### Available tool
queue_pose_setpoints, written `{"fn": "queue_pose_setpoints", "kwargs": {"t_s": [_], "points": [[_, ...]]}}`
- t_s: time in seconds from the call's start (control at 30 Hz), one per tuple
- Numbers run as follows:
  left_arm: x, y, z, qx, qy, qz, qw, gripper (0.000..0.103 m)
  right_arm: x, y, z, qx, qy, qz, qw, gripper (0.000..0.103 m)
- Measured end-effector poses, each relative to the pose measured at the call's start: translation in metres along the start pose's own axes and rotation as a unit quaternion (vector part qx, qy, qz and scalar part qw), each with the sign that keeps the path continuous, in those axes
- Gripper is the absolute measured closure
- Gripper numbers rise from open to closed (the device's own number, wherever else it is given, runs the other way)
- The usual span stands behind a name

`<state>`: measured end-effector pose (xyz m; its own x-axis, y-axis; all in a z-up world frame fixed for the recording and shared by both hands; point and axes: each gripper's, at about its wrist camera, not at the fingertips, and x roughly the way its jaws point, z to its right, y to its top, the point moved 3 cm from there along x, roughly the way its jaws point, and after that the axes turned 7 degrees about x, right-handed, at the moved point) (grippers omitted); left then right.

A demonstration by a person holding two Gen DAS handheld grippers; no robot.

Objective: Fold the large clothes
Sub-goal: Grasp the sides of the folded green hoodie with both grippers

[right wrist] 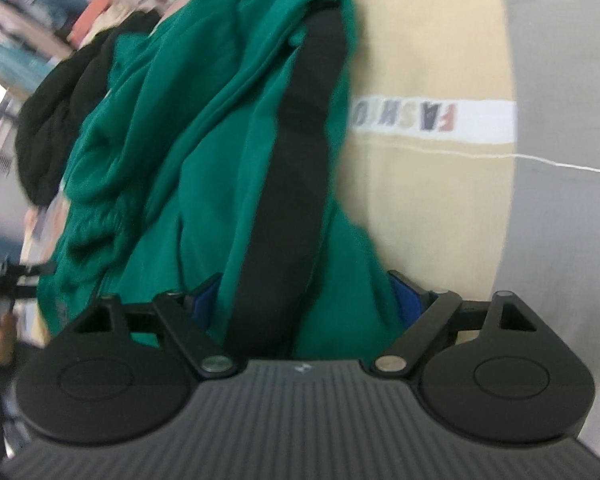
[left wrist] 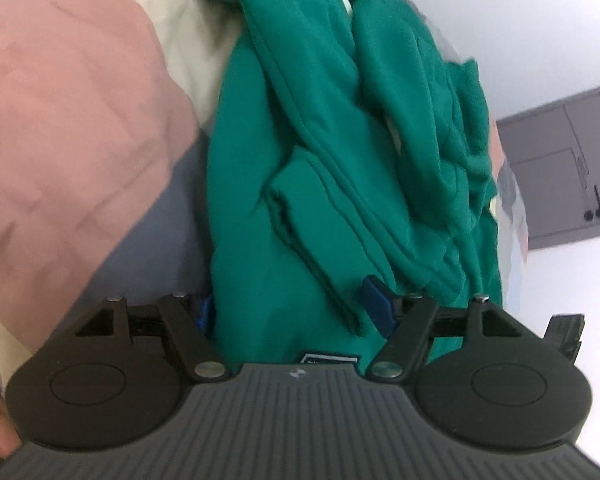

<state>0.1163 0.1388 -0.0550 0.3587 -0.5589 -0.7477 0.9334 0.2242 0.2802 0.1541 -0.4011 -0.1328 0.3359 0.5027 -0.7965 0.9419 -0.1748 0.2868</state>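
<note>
A large green garment (left wrist: pixel 320 152) with a black stripe (right wrist: pixel 292 152) hangs bunched and lifted between both grippers. In the left wrist view my left gripper (left wrist: pixel 294 312) has thick green folds filling the gap between its blue pads (left wrist: pixel 374 304). In the right wrist view my right gripper (right wrist: pixel 304 304) likewise has the green cloth (right wrist: pixel 188 140) and the black stripe packed between its blue pads (right wrist: pixel 408 300). Both sets of jaws stand partly apart, clamped on the thick cloth. The fingertips are mostly buried in fabric.
A pink, cream and grey bedcover (left wrist: pixel 60 128) lies behind the garment. A yellow garment with a white "FASHION" band (right wrist: pixel 428 120) lies on the grey surface (right wrist: pixel 560 80). A dark garment (right wrist: pixel 56 120) and clutter sit at left. A grey cabinet (left wrist: pixel 564 168) stands at right.
</note>
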Motion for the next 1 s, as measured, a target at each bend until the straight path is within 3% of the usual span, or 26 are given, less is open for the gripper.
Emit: {"fn": "queue_pose_setpoints", "kwargs": {"t_s": [0.13, 0.23, 0.37, 0.5, 0.57, 0.63, 0.7, 0.77, 0.83, 0.9, 1.0], "points": [[0.005, 0.000, -0.002, 0.000, -0.006, -0.010, 0.9999, 0.029, 0.002, -0.010, -0.021, -0.053, 0.048, -0.057, 0.996, 0.016], [0.009, -0.003, 0.000, 0.015, -0.022, -0.016, 0.9995, 0.030, 0.008, -0.021, -0.046, -0.104, 0.089, -0.106, 0.985, 0.016], [0.022, -0.004, 0.001, 0.025, -0.013, -0.023, 0.9993, 0.029, 0.031, -0.030, -0.069, -0.166, 0.056, -0.167, 0.970, 0.016], [0.032, -0.004, -0.007, -0.010, 0.001, -0.026, 0.9996, 0.029, 0.050, -0.027, -0.085, -0.163, 0.010, -0.180, 0.970, 0.016], [0.030, -0.007, -0.004, -0.019, 0.008, -0.008, 0.9998, 0.029, 0.054, -0.030, -0.096, -0.169, -0.015, -0.173, 0.970, 0.019], [0.029, -0.010, 0.002, -0.014, 0.017, 0.006, 0.9998, 0.032, 0.054, -0.033, -0.104, -0.188, -0.042, -0.163, 0.968, 0.034], [0.025, -0.012, 0.006, -0.007, 0.016, 0.014, 0.9997, 0.040, 0.045, -0.031, -0.106, -0.181, -0.061, -0.144, 0.971, 0.067], [0.018, -0.013, 0.005, -0.009, 0.013, 0.025, 0.9996, 0.054, 0.028, -0.030, -0.108, -0.168, -0.060, -0.119, 0.977, 0.078], [0.008, -0.014, 0.004, -0.026, 0.009, 0.049, 0.9984, 0.070, 0.009, -0.032, -0.116, -0.164, -0.042, -0.086, 0.982, 0.083], [-0.006, -0.012, 0.010, -0.029, -0.002, 0.071, 0.9970, 0.080, -0.014, -0.033, -0.122, -0.174, -0.023, -0.036, 0.984, 0.087], [-0.030, -0.010, 0.017, -0.040, -0.044, 0.102, 0.9930, 0.091, -0.053, -0.032, -0.117, -0.137, 0.028, 0.026, 0.990, 0.089]]}}
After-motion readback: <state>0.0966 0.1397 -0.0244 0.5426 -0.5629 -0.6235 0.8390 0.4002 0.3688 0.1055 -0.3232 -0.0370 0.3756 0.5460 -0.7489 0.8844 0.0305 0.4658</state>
